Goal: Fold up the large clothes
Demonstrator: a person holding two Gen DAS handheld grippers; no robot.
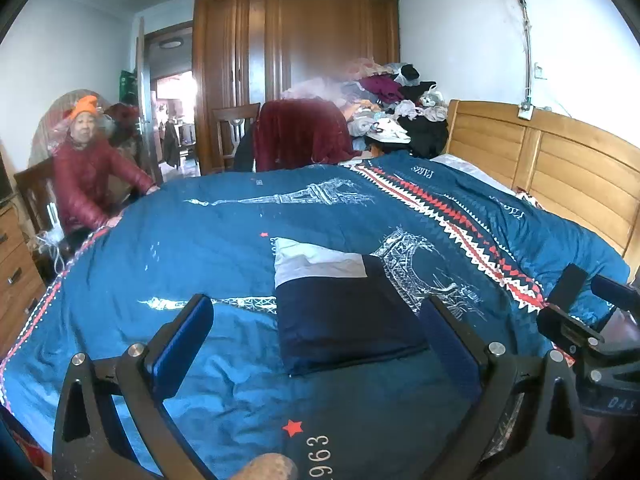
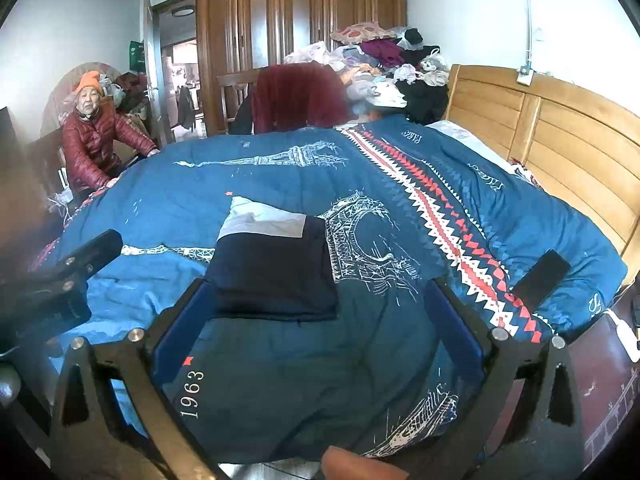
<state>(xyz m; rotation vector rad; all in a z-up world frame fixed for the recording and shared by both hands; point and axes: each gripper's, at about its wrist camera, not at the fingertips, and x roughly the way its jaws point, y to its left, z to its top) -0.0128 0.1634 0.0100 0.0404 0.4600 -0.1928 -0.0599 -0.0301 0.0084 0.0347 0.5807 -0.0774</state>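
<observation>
Both grippers hang above the near side of the bed with their blue-padded fingers spread wide and nothing between them. From its own camera the left gripper (image 1: pixel 316 336) frames the garment (image 1: pixel 340 312), while the right gripper (image 2: pixel 316 312) has it just beyond its left finger.

That garment is already a compact rectangle, dark navy with a pale grey-white band at its far edge, lying flat on the quilt (image 1: pixel 180 240) a little past the fingertips. Its edges look fairly square, so the folding seems to be at or near its end; any remaining step, I judge, is a last halving or a tidy-up.

To do that well, bring each gripper down to a near corner, pinch only the garment's layers and not the quilt under it, lift both corners evenly, and carry them over to meet the pale band so the edges line up. Uneven lifting would skew the stack.

A dark phone-like object (image 2: pixel 540 280) lies near the right edge, well clear. Further off, a person (image 1: pixel 88 168) in a red jacket sits at the bed's far left corner, and a clothes heap (image 1: pixel 392 108) rises beside the headboard (image 1: pixel 560 160), with a wardrobe (image 1: pixel 296 60) behind.
</observation>
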